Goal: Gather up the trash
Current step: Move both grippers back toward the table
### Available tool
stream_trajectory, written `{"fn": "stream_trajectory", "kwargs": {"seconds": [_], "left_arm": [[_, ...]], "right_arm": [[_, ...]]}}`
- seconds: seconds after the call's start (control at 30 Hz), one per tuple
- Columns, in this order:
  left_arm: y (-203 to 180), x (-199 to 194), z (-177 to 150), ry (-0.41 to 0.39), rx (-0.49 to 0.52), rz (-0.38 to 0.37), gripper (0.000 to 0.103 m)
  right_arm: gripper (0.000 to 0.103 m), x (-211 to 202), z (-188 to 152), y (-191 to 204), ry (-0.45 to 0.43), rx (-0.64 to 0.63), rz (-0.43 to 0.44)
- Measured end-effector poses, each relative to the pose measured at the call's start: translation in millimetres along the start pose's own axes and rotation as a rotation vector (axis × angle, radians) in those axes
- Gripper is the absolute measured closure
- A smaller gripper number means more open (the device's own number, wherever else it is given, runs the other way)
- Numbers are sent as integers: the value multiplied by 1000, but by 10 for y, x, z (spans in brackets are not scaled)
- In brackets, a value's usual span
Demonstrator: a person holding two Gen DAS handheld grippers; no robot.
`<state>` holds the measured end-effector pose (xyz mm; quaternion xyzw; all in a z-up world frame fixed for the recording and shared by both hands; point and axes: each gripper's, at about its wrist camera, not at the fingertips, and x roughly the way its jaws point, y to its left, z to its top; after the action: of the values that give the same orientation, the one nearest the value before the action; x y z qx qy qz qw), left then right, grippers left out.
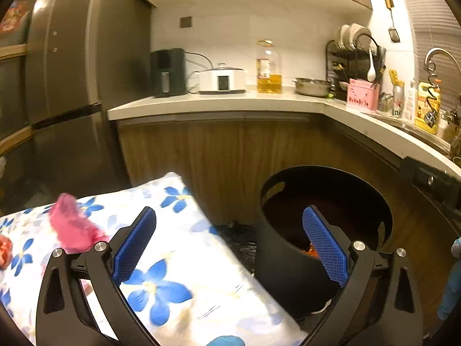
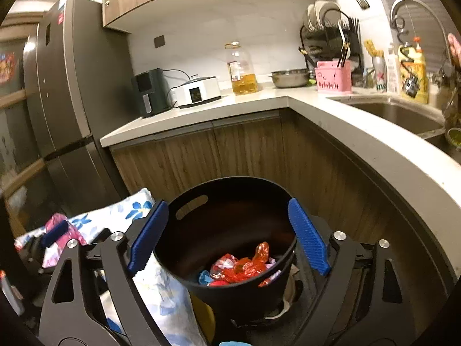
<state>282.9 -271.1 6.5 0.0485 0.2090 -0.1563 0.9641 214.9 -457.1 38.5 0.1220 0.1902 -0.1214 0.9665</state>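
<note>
A black round bin (image 2: 230,230) stands on the floor by the cabinets and holds several red and orange wrappers (image 2: 245,266). My right gripper (image 2: 227,236) is open and empty above the bin's mouth. My left gripper (image 1: 230,245) is open and empty, over the edge of a blue-flowered cloth (image 1: 161,259) and beside the bin (image 1: 325,216). A pink crumpled wrapper (image 1: 72,225) lies on the cloth to its left, and a red piece (image 1: 4,250) shows at the far left edge. The pink wrapper also shows in the right wrist view (image 2: 60,227).
Wooden cabinets (image 2: 201,155) under an L-shaped white counter (image 2: 331,109) stand behind the bin. A grey fridge (image 1: 66,86) is at the left. The counter carries an air fryer (image 2: 149,92), a cooker, an oil bottle (image 2: 242,69), a dish rack and a sink (image 2: 397,115).
</note>
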Motion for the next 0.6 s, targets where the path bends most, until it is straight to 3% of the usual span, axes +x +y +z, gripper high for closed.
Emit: {"fn": "stream_trajectory", "kwargs": {"seconds": [0.6], "left_arm": [[661,-752,-285,-19,-80,46,6]], "right_arm": [[12,-560,-430,465,-7,-48,-66]]}}
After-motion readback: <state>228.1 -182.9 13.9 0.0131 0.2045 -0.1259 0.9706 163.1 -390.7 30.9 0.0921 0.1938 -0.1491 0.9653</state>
